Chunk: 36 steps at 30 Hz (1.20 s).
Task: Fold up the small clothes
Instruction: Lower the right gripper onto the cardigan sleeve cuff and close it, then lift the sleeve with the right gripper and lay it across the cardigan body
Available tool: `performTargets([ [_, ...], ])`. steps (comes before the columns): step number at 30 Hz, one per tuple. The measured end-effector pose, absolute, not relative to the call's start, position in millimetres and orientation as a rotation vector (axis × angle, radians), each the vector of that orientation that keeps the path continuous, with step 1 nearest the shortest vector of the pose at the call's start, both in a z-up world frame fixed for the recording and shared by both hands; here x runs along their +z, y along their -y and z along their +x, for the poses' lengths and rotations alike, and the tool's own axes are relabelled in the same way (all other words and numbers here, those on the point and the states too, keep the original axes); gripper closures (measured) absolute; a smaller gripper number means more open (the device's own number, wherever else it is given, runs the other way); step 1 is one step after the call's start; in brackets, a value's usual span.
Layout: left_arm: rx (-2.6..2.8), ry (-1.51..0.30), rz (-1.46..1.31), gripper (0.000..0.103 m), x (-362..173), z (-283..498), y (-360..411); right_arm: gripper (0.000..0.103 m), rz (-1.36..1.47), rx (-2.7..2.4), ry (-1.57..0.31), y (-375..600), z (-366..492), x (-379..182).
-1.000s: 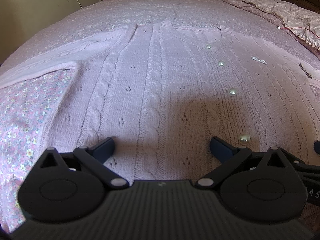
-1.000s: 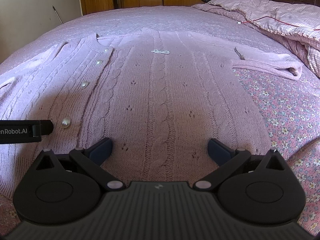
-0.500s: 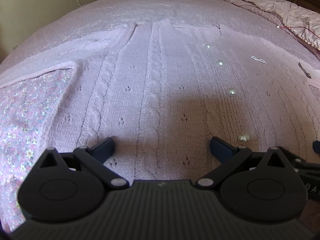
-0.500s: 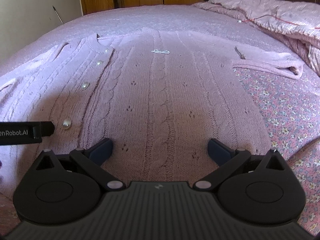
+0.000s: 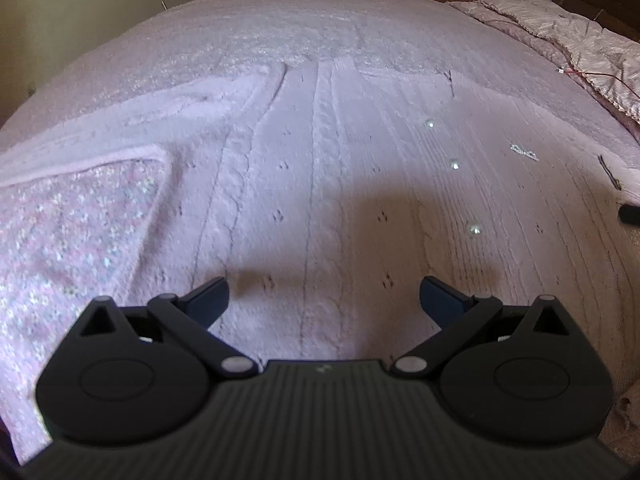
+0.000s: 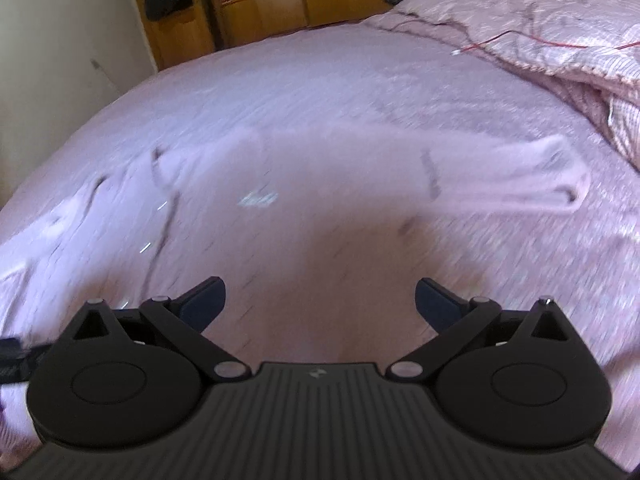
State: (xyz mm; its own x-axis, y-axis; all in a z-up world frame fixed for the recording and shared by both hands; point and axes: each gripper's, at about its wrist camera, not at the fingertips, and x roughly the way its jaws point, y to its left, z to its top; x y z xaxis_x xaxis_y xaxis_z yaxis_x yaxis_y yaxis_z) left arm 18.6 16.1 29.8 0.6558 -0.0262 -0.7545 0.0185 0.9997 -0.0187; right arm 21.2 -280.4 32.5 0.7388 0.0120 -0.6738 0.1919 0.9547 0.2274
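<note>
Pink cable-knit cardigan [image 5: 320,184] with shiny round buttons [image 5: 474,230] lies flat and spread out on the big bed with the pink cover [image 5: 304,28]. One sleeve [image 5: 132,120] stretches out to the left of the buttons. The other sleeve [image 6: 520,176] is already doubled over at its end, far to the right of the buttons. A small silver sparkle [image 5: 524,153] sits just past the buttons.

Both pairs of tongs hang over the cardigan. The left tongs [image 5: 324,300] are spread wide and hold nothing. The right tongs [image 6: 320,300] are spread wide too, with nothing between them. The right view is blurry, so I cannot tell just where they point.

It looks like a sleeve needs folding in. To do it well, each pair of tongs should go down to an edge of the knit and pinch only the top layer. Lift a little, not high. Bring the sleeve over toward the buttons and lay it down smooth. The knit is soft and stretchy, so a hard pull could drag the whole cardigan out of shape.
</note>
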Motion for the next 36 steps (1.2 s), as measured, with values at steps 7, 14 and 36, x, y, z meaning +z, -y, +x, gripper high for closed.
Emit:
performTargets([
  [7, -0.015, -0.873, 0.009, 0.0, 29.2, 30.9, -15.6, 0.001, 0.265, -0.201, -0.725, 346.6, 68.0, 28.3],
  [14, 0.011, -0.895, 0.025, 0.0, 23.7, 38.0, -16.5, 0.017, 0.232, -0.259, -0.756, 385.1, 113.8, 6.0],
  [36, 0.05, -0.889, 0.052, 0.0, 23.5, 30.2, -21.2, 0.085, 0.422, -0.281, -0.738, 429.7, 120.6, 7.6],
])
